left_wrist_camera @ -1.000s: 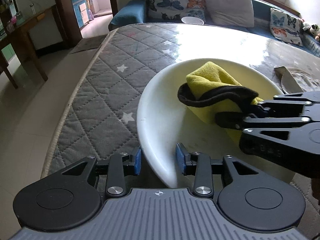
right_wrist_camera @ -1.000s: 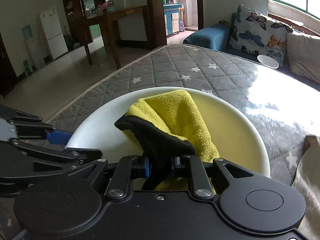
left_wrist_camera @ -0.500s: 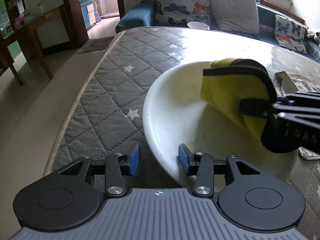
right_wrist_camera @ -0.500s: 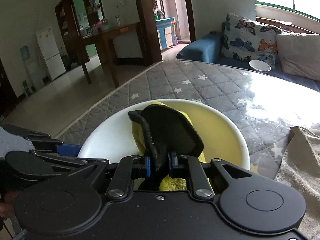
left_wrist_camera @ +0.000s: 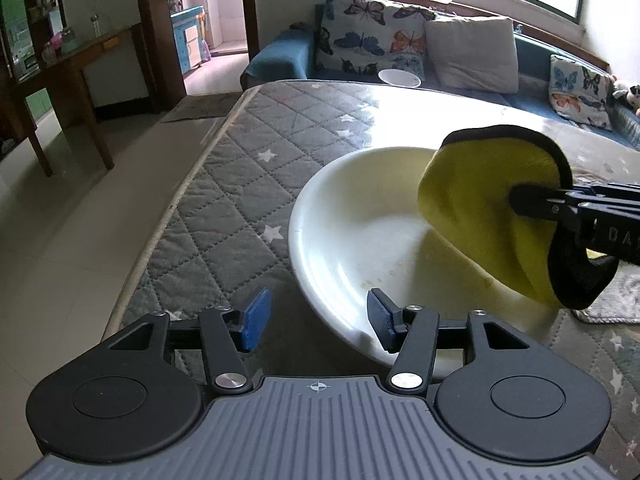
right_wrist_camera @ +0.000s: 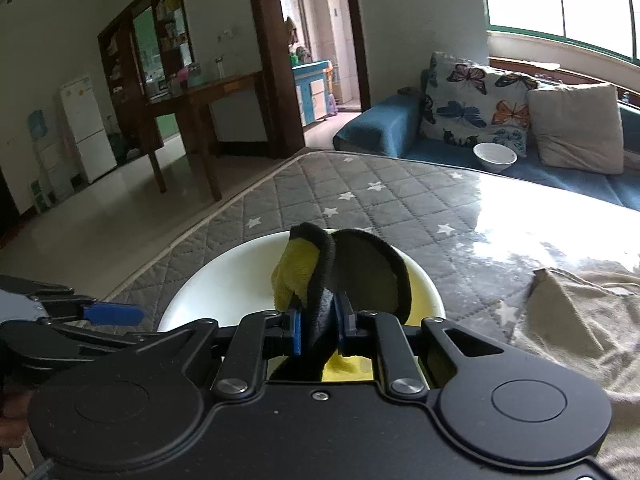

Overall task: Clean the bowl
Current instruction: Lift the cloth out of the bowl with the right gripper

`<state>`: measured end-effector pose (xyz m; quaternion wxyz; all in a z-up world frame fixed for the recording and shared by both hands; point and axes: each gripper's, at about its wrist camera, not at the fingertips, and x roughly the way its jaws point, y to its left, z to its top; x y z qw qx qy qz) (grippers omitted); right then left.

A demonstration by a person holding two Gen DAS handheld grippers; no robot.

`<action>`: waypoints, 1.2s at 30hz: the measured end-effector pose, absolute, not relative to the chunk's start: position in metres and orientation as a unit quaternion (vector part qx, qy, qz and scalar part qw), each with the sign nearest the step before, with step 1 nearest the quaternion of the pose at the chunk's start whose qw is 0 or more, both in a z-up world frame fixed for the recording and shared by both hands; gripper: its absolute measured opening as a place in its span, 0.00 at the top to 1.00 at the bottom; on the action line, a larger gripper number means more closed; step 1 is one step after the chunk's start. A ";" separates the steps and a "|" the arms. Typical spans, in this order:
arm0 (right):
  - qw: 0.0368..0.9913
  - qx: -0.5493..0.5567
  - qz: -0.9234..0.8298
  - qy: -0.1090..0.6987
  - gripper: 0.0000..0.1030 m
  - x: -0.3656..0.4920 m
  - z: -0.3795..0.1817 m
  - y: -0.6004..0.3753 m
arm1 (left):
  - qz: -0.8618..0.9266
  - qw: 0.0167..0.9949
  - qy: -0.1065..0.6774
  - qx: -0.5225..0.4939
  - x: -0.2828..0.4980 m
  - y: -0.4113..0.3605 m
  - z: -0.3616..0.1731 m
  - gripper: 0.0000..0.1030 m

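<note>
Tiled floor (left_wrist_camera: 60, 240), wooden table (right_wrist_camera: 208, 92), blue sofa (right_wrist_camera: 384, 124), 3 cushions, bright window (right_wrist_camera: 560, 0).

The left gripper (left_wrist_camera: 316, 318) is angling downward, its jaws opening with nothing pressed between them; the right gripper (right_wrist_camera: 318, 330) is clamping a cloth (right_wrist_camera: 360, 272).

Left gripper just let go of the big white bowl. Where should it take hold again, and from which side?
Grip the near rim of the big white bowl, coming from the mattress edge side. The thin lip already lies between the opening left gripper's blue pads, untouched; the right gripper holds the yellow cloth over the far side.
</note>
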<state>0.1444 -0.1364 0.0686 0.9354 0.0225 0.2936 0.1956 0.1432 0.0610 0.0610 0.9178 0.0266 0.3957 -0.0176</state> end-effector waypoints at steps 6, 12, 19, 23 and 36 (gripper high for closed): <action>0.943 0.025 0.181 0.277 0.84 0.133 0.075 -0.146 | -0.017 0.920 0.390 0.020 0.134 0.060 0.065 0.43; 0.951 0.027 0.163 0.262 0.84 0.128 0.082 -0.160 | -0.017 0.921 0.388 0.014 0.129 0.059 0.067 0.42; 0.958 0.033 0.139 0.247 0.84 0.125 0.088 -0.177 | -0.020 0.922 0.386 0.012 0.121 0.057 0.070 0.40; 0.961 0.039 0.125 0.244 0.84 0.125 0.088 -0.186 | -0.020 0.923 0.385 0.012 0.119 0.057 0.070 0.40; 0.961 0.065 0.086 0.255 0.84 0.132 0.072 -0.211 | -0.005 0.923 0.385 0.008 0.113 0.065 0.069 0.37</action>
